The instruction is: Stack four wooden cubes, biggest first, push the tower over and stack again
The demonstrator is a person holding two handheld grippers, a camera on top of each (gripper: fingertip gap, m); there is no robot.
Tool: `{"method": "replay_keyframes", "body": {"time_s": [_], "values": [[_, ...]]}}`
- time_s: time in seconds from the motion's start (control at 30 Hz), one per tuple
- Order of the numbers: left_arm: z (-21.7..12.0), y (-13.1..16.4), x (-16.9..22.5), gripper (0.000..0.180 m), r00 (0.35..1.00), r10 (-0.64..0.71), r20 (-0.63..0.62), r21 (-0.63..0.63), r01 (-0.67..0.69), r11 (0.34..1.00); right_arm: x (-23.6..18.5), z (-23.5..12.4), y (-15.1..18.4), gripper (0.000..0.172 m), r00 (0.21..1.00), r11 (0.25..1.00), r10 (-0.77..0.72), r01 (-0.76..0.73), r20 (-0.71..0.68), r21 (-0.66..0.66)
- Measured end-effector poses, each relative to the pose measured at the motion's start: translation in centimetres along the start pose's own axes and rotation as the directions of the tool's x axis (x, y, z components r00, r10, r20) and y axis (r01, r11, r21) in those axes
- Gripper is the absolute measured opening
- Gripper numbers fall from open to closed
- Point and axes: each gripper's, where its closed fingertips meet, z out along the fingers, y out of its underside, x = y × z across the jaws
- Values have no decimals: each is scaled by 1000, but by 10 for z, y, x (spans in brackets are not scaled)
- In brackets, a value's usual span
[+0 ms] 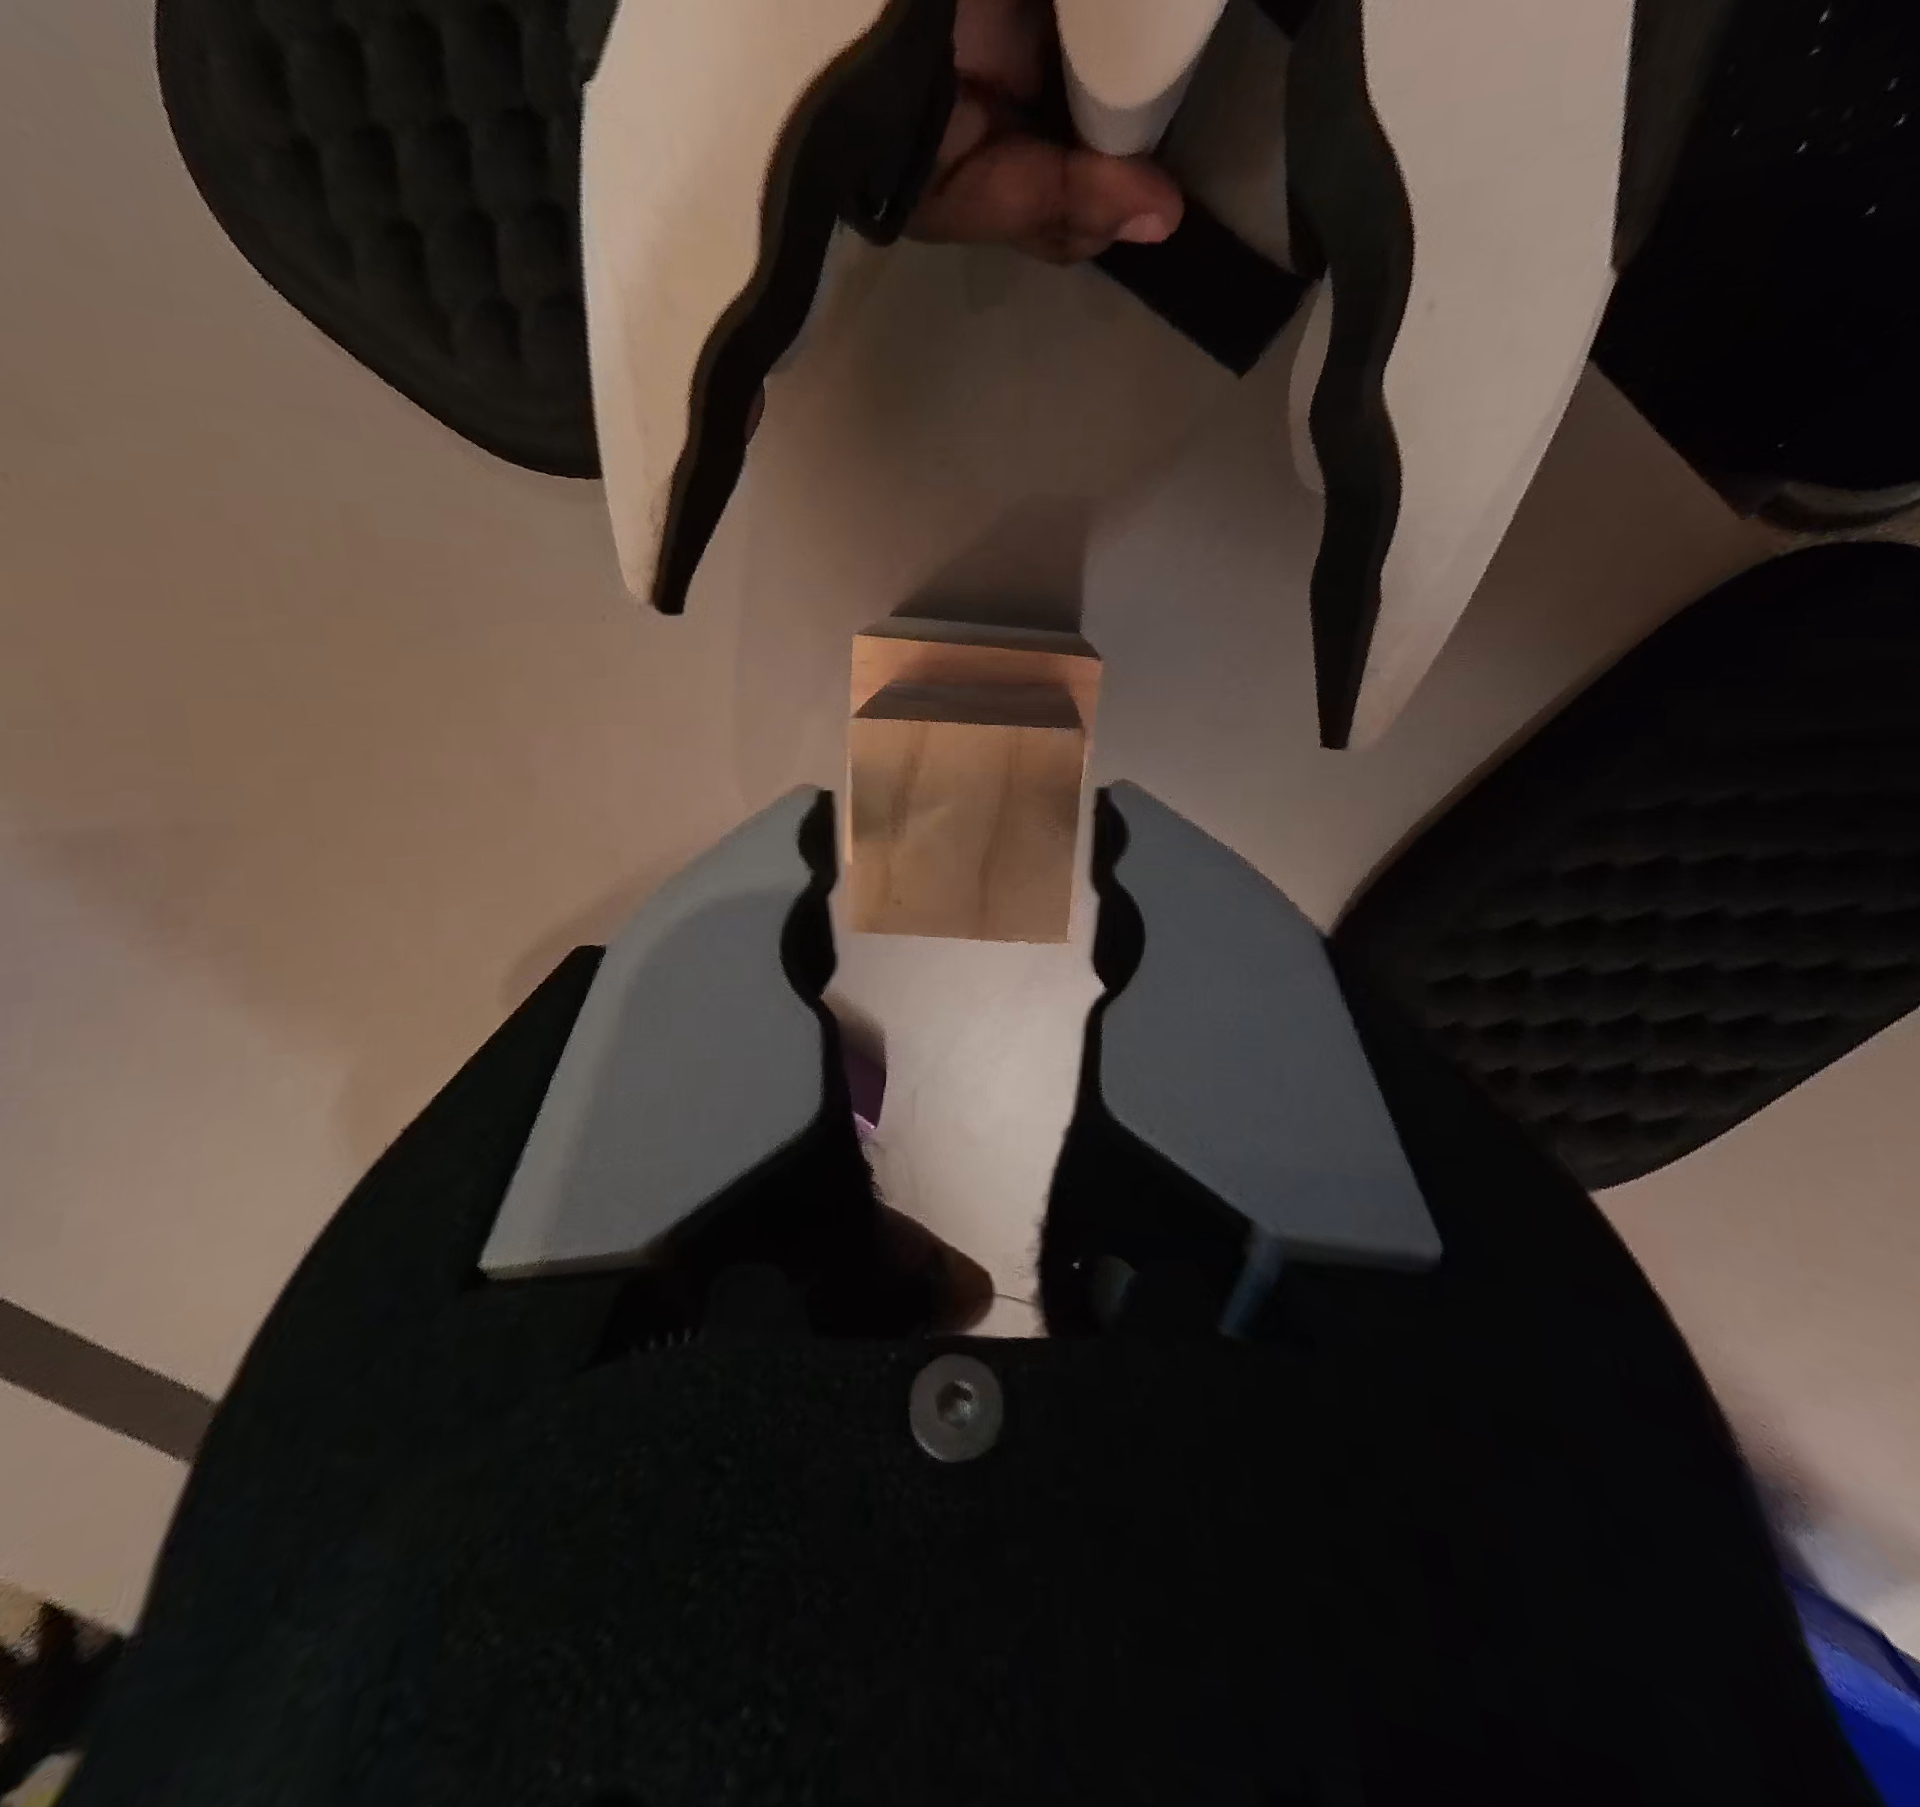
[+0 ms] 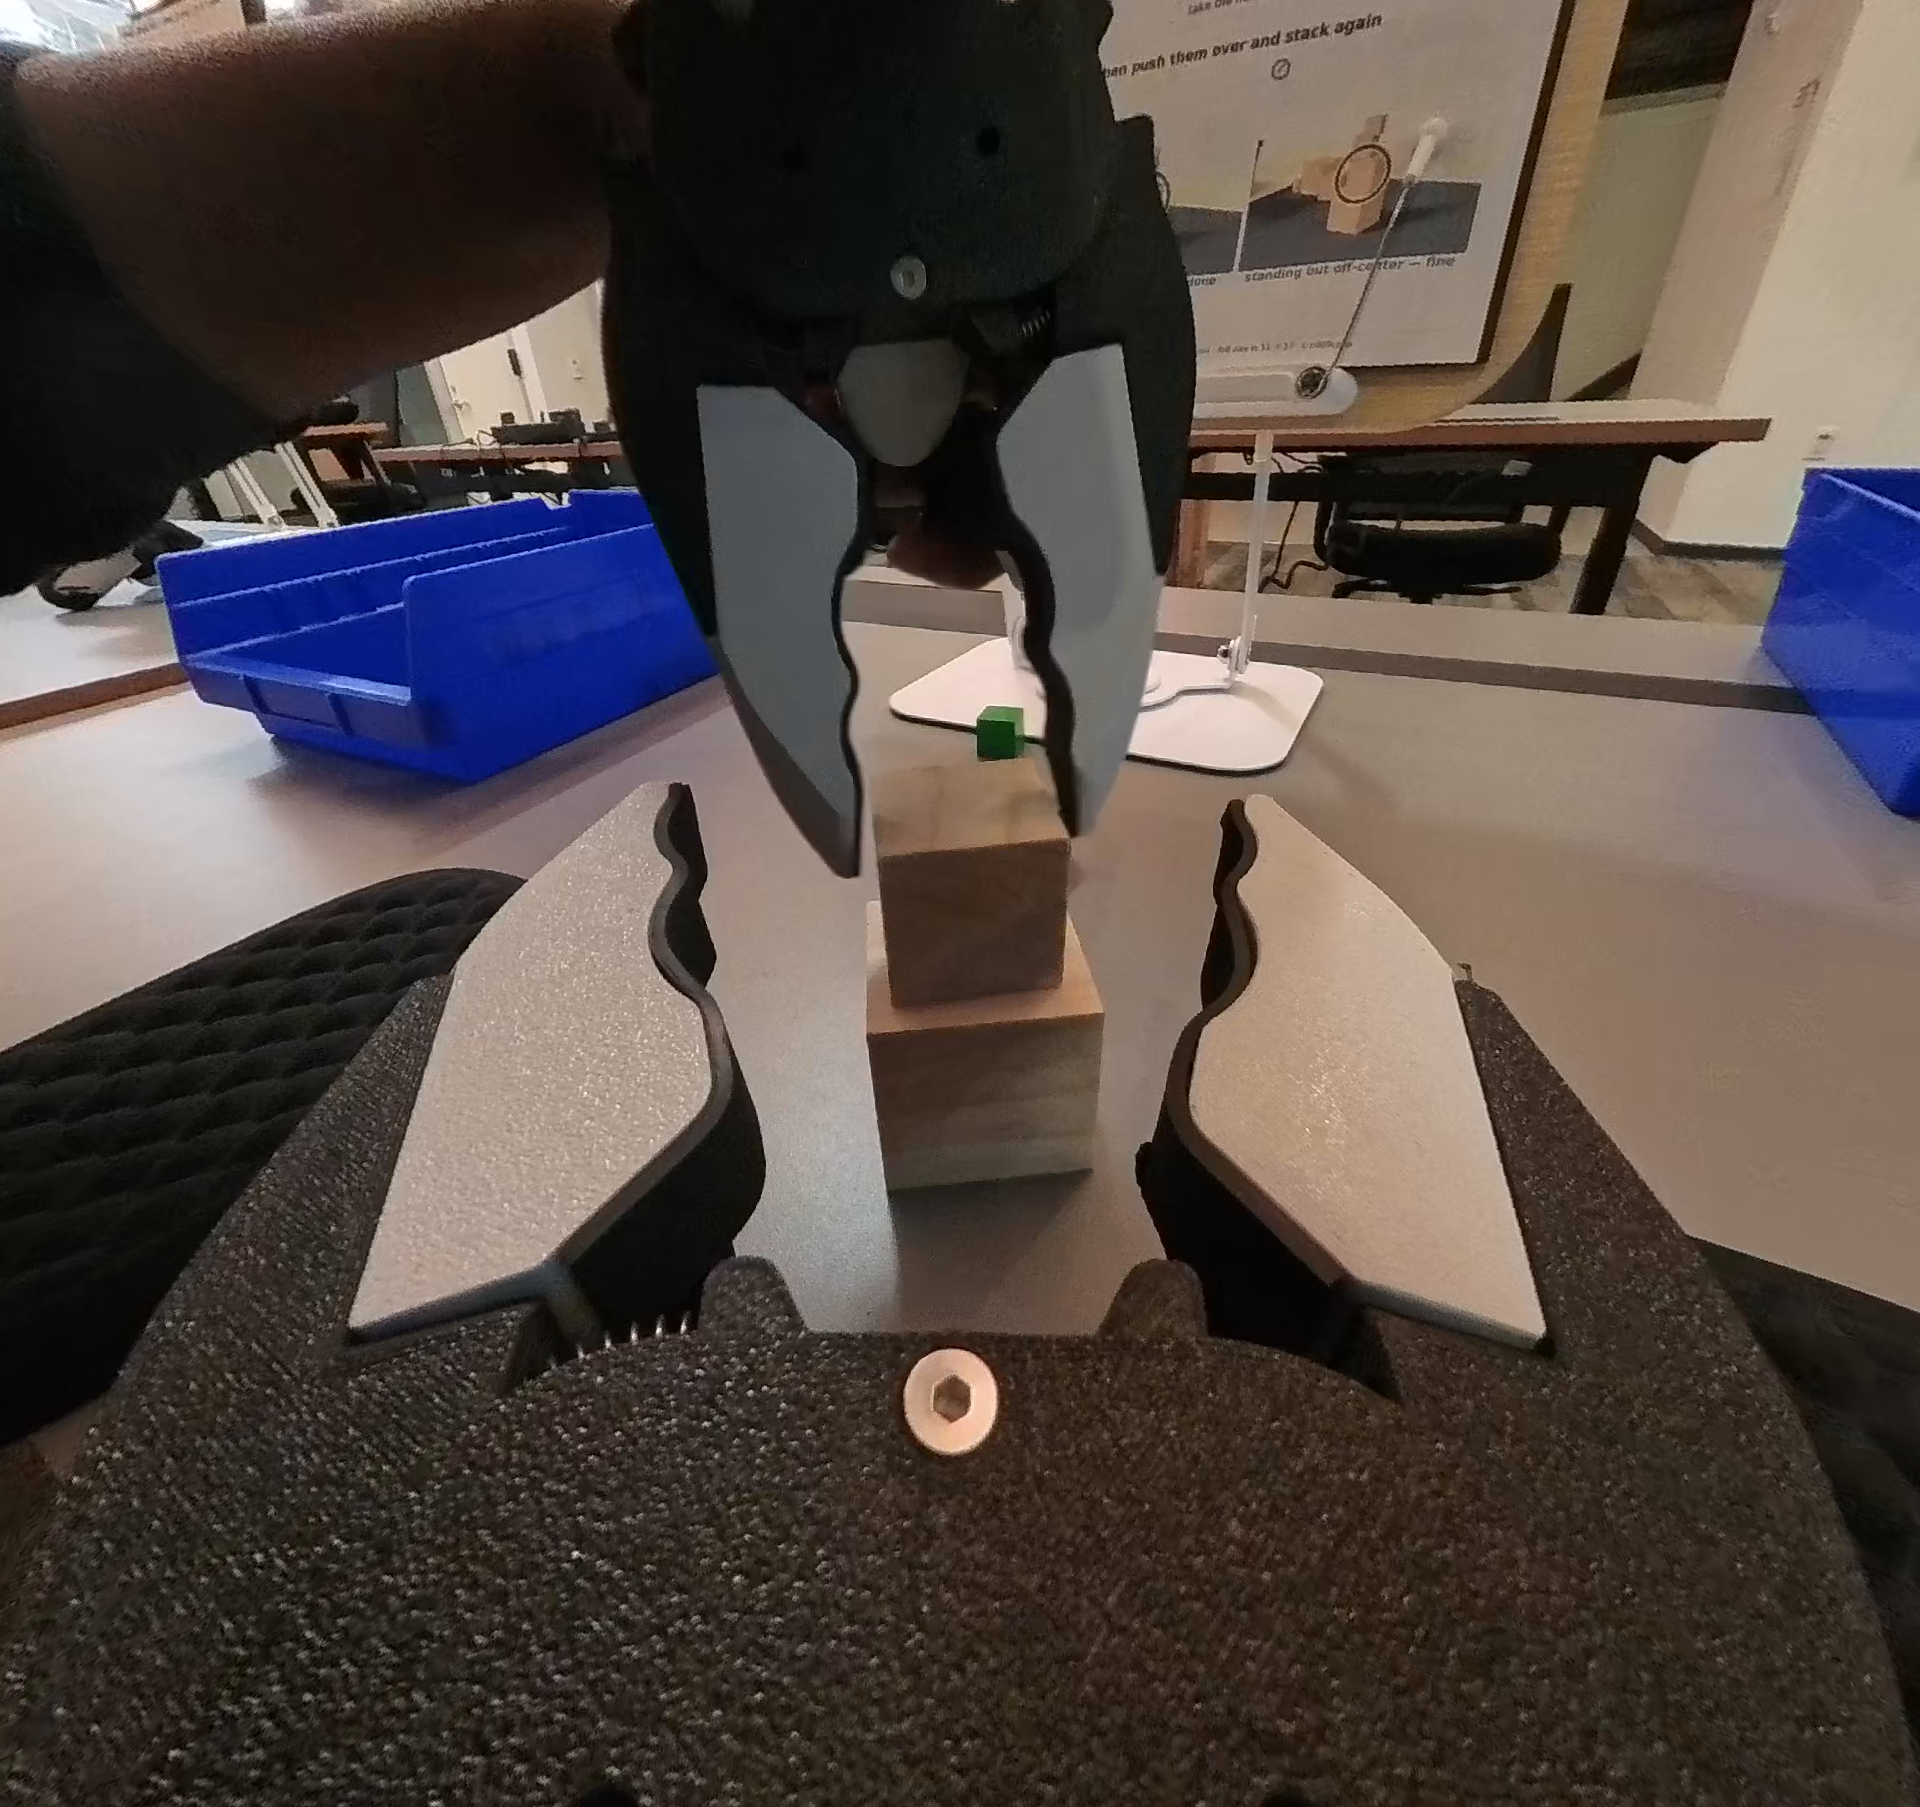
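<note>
Two wooden cubes stand stacked on the grey table [image 2: 1558, 874]: a smaller top cube [image 2: 971, 916] on a larger bottom cube [image 2: 987, 1082]. My left gripper [image 2: 961, 843] comes down from above and straddles the top cube [image 1: 966, 822]. Narrow gaps show between its pads [image 1: 821, 853] and the cube's sides, so it is open. The bottom cube [image 1: 971, 666] shows just beyond. My right gripper [image 2: 956, 801] is wide open at table level, its fingers either side of the stack and touching neither cube. It also shows in the left wrist view [image 1: 997, 671].
A small green cube [image 2: 1000, 729] lies behind the stack by a white stand base [image 2: 1195, 708]. Blue bins sit at back left [image 2: 436, 635] and far right [image 2: 1860, 635]. Black mesh pads [image 2: 208, 1009] lie on the table near the stack. A poster board [image 2: 1351, 95] stands behind. My left and right fingertips are right by each other.
</note>
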Motion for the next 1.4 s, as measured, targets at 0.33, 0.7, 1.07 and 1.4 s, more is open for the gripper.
{"method": "replay_keyframes", "body": {"time_s": [0.33, 0.7, 1.07, 1.4], "values": [[-48, 50, -41, 67, 855, -513, 75, 254, 481, 839, 0, 0, -1, 92, 1000, 1000, 7, -7, 5, 5], [11, 128, -46, 60, 641, -735, 223, 132, 727, 674, 0, 0, -1, 91, 1000, 1000, 20, -20, 12, 2], [31, 127, -45, 25, 707, -683, 182, 136, 670, 730, 1, 1, -1, 90, 1000, 1000, 24, -24, 10, -2], [-58, 50, -29, 25, 919, -359, 160, 208, 324, 923, -1, 2, 1, 89, 1000, 1000, 20, -20, 17, -12]]}}
